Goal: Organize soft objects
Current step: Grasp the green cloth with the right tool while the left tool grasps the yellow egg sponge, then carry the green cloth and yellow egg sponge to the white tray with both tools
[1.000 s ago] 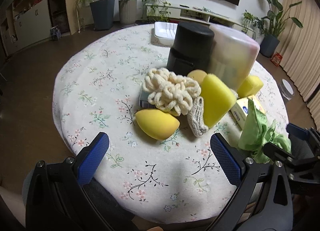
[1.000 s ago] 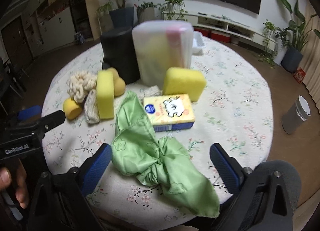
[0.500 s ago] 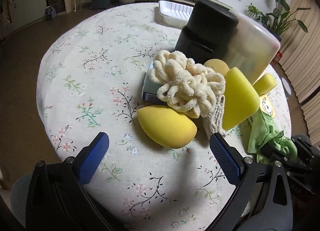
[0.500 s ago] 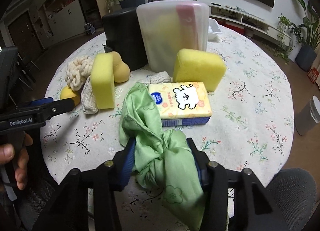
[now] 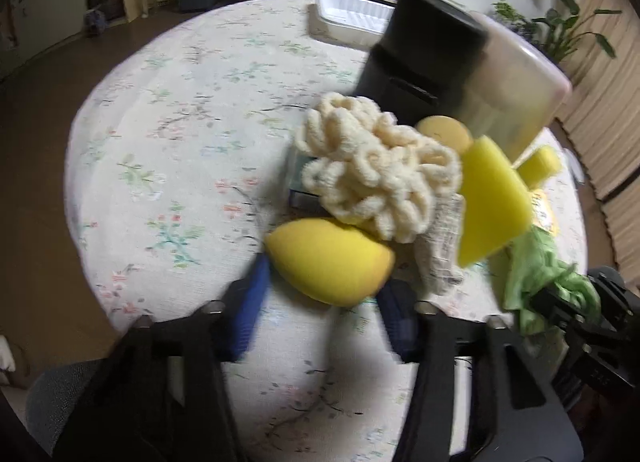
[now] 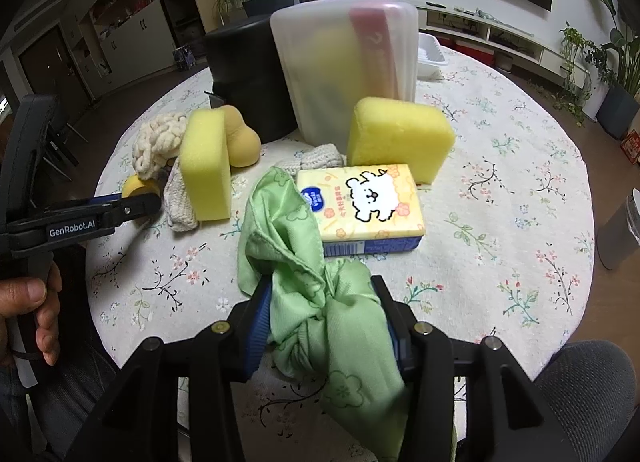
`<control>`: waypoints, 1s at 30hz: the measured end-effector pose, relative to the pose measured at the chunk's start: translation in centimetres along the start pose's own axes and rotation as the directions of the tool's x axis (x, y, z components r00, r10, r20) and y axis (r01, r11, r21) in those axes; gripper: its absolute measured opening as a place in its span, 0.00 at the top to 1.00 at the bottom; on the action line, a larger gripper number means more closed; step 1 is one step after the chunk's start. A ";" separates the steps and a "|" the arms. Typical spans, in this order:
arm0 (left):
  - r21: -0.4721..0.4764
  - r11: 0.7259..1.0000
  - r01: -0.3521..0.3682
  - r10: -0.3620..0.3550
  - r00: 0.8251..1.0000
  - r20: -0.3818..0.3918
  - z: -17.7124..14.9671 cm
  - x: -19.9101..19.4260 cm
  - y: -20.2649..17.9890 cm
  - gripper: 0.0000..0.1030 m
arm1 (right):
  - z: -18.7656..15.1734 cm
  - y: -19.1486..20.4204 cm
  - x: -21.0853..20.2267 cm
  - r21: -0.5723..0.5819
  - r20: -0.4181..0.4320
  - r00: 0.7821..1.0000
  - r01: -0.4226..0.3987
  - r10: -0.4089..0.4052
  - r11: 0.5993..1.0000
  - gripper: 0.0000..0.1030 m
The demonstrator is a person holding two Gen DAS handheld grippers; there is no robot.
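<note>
I'm at the picking-up step: my left tongs (image 5: 322,294) have just closed onto the yellow sponge (image 5: 330,260) at the table's (image 5: 168,134) near edge, my right tongs (image 6: 326,322) pinch the green cloth (image 6: 320,302) (bunched, knotted). Next, I judge, both need lifting clear.

2 close wrist fisheyes angled down along their fingers, sharing the cluttered round table (image 5: 168,150).
</note>
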State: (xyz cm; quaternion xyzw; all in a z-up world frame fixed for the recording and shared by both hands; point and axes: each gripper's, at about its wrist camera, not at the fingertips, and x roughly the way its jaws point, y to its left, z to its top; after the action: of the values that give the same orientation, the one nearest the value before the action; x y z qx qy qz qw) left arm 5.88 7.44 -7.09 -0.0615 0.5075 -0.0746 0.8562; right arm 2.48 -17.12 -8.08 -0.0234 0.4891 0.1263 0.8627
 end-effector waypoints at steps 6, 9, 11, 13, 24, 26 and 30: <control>0.032 0.999 -0.007 0.007 1.000 -0.003 -0.3 -0.2 -0.2 0.59 | -0.1 0.1 0.0 -0.003 0.002 1.000 0.002 -0.002 1.000 0.52; 0.042 0.999 -0.009 0.009 1.000 0.001 -0.6 -0.5 -0.6 0.60 | -0.1 0.1 0.0 -0.004 0.002 1.000 0.002 -0.002 1.000 0.52; 0.044 0.999 -0.001 0.001 1.000 0.002 -0.5 -0.5 -0.8 0.61 | -0.1 0.1 0.0 -0.004 0.001 1.000 0.001 -0.001 1.000 0.52; 0.046 0.999 -0.001 0.001 1.000 0.012 -0.6 -0.9 -0.9 0.61 | -0.1 0.1 -0.1 -0.005 0.002 1.000 0.001 -0.001 1.000 0.52; 0.080 0.997 -0.020 0.016 0.998 0.057 -1.9 -3.5 -1.3 0.61 | 0.1 0.4 -1.7 -0.019 0.021 1.000 0.004 -0.004 1.000 0.56; 0.088 0.996 -0.012 0.006 0.998 0.065 -2.0 -4.0 -1.5 0.61 | 0.0 0.3 -2.2 -0.020 0.025 1.000 0.003 -0.002 1.000 0.56; 0.114 0.993 0.010 -0.019 0.996 0.083 -2.3 -5.2 -2.5 0.61 | -0.3 0.0 -3.3 -0.017 0.028 1.000 -0.010 0.010 1.000 0.57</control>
State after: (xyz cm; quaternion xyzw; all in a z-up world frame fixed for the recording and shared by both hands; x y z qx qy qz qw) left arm 1.25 5.92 -3.24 -0.0195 0.4657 -0.1068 0.8782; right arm 0.66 -17.82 -5.41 -0.0262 0.4759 0.1350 0.8687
